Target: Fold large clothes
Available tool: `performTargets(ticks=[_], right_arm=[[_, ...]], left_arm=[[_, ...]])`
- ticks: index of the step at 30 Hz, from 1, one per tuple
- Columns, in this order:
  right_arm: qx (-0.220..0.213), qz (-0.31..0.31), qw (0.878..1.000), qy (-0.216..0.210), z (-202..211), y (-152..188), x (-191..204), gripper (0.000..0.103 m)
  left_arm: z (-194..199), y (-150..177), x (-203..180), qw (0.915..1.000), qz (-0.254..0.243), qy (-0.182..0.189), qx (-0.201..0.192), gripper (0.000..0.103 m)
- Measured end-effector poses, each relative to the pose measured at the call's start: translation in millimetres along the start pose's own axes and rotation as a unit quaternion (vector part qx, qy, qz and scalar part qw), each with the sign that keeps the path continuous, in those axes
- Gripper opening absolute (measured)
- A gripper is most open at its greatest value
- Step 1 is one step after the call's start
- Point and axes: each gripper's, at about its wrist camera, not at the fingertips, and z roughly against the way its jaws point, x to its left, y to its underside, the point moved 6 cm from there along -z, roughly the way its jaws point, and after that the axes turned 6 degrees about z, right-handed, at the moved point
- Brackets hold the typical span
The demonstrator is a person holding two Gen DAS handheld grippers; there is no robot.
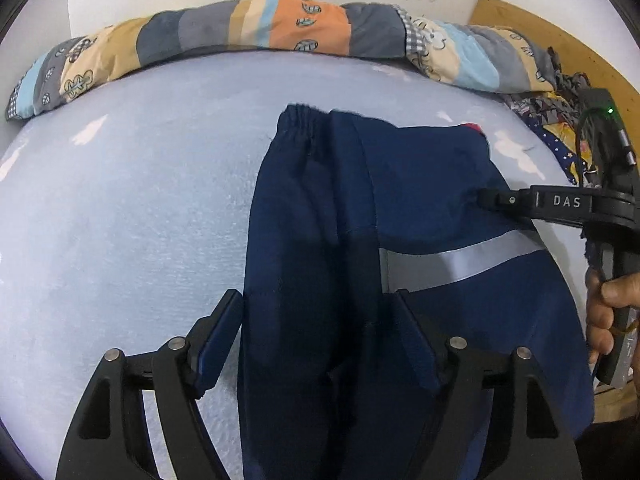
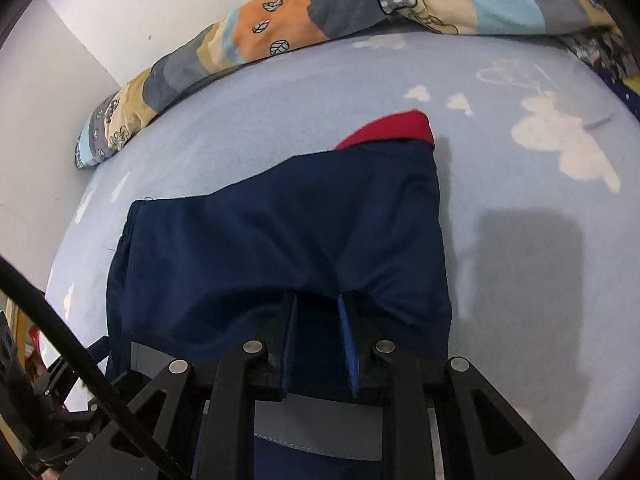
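Note:
A navy jacket [image 1: 320,220] with a grey reflective stripe [image 1: 464,260] lies on the pale blue bed sheet [image 1: 120,208], a sleeve with an elastic cuff [image 1: 300,120] folded over it. A red collar [image 2: 392,128] shows at its far edge. My left gripper [image 1: 318,304] is open, its fingers either side of the folded sleeve. My right gripper [image 2: 318,304] is narrowly parted with a ridge of navy fabric [image 2: 280,248] between its pads; it also shows at the right of the left wrist view [image 1: 486,198].
A rolled patchwork quilt [image 1: 280,28] lies along the wall at the bed's far side. Crumpled patterned cloth [image 1: 560,120] and a wooden board [image 1: 560,40] sit at the far right. The sheet has white cloud prints [image 2: 560,140].

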Motion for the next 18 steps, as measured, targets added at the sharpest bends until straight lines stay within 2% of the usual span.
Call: performTargets(ticks=[2,4,6,7,12,14,18], right_arm=[[-0.022,0.016,1.0,0.009,22.2,0.8,12.9,0.023],[-0.045,0.048,0.998,0.001,49.8,4.6,34.5,0.024],[-0.061,0.083,0.995,0.015,78.6,19.2,54.9,0.035],[-0.068,0.094,0.993,0.017,90.3,27.8,61.8,0.036],[-0.09,0.085,0.992,-0.004,132.9,95.3,78.1,0.041],[-0.092,0.083,0.992,0.011,139.9,125.9,77.2,0.041],[-0.101,0.077,0.992,0.026,149.1,167.5,74.5,0.041]], left_arm=[[11.1,4.2,-0.8,0.9999,-0.007,0.003,-0.015,0.075],[22.7,6.6,-5.4,0.9993,-0.019,0.007,-0.03,0.075],[40.3,12.2,-10.7,0.9977,-0.036,0.005,-0.057,0.075],[45.5,12.8,-11.8,0.9971,-0.042,0.005,-0.064,0.075],[78.6,35.2,-21.4,0.9924,-0.071,-0.008,-0.101,0.075],[89.0,46.8,-23.4,0.9898,-0.079,-0.019,-0.117,0.075],[96.3,68.8,-29.9,0.9884,-0.086,-0.031,-0.121,0.075]])
